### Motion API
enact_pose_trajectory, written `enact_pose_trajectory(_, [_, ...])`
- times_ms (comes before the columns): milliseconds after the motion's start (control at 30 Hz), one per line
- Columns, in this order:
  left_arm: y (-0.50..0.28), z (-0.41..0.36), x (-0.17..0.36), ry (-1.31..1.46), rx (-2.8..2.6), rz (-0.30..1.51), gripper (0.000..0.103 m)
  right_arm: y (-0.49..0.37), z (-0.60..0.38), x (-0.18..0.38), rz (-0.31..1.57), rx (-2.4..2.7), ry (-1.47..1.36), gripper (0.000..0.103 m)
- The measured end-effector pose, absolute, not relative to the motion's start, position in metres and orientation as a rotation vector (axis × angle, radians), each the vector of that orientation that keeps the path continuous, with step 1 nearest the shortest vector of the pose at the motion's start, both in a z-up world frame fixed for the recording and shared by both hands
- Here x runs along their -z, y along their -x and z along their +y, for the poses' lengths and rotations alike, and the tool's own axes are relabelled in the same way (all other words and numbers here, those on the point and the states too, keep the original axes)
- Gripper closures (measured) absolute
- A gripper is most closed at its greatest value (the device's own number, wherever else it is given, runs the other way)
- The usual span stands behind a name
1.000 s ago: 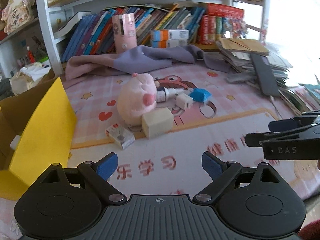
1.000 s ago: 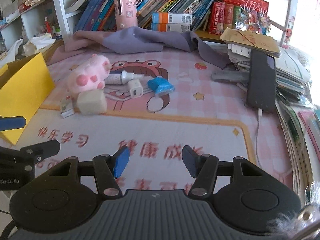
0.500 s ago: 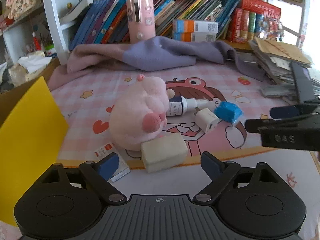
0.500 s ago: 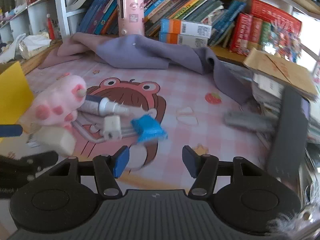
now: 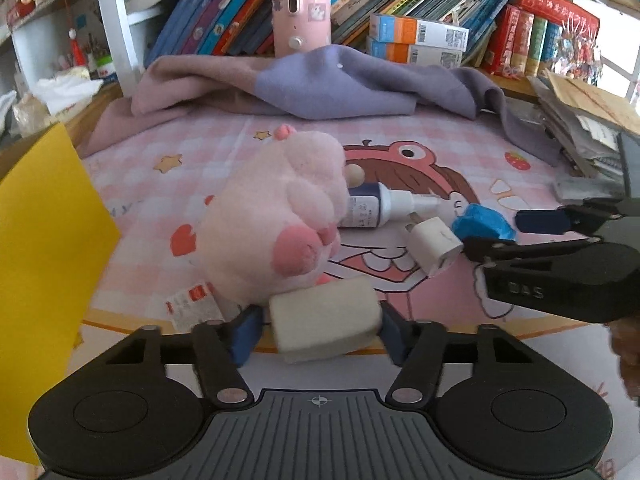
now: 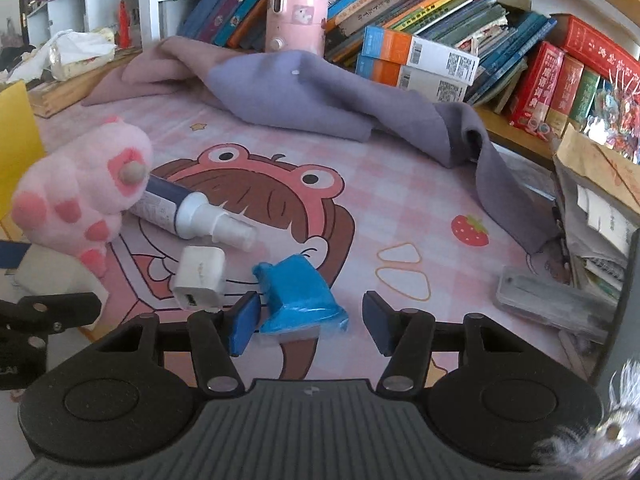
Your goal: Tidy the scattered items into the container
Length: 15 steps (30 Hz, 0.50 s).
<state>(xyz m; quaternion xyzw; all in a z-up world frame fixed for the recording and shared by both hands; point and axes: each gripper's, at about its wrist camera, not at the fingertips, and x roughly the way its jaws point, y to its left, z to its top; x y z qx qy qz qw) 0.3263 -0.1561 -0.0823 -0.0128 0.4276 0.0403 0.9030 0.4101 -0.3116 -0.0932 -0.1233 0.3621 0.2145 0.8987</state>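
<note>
My left gripper (image 5: 320, 330) was closing on the cream block (image 5: 325, 322), pads touching its sides, near the mat's (image 5: 400, 136) front edge. My right gripper (image 6: 306, 322) was closing w/ jaws spread around the blue packet (image 6: 300, 294), right pad still apart.

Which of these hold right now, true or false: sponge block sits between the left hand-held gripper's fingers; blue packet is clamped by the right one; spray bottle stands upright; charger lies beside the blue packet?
1. Sponge block sits between the closing left hand-held gripper fingers: true.
2. Blue packet is clamped by the right hand-held gripper: false, there is a gap on its right side.
3. Spray bottle stands upright: false, it lies on its side.
4. Charger lies beside the blue packet: true.
</note>
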Motion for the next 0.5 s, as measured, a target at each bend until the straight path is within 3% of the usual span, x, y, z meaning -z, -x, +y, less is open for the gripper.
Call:
enact_pose_trajectory(67, [-0.325, -0.159, 0.082, 0.004, -0.079, 0.883, 0.052, -0.411, -0.312, 0.094, 0.735, -0.454, 0.242, 0.060])
enact_pose_trajectory(500, [-0.298, -0.152, 0.071, 0.025, -0.041, 0.913, 0.057, -0.396, -0.321, 0.078, 0.737, -0.471, 0.121, 0.062])
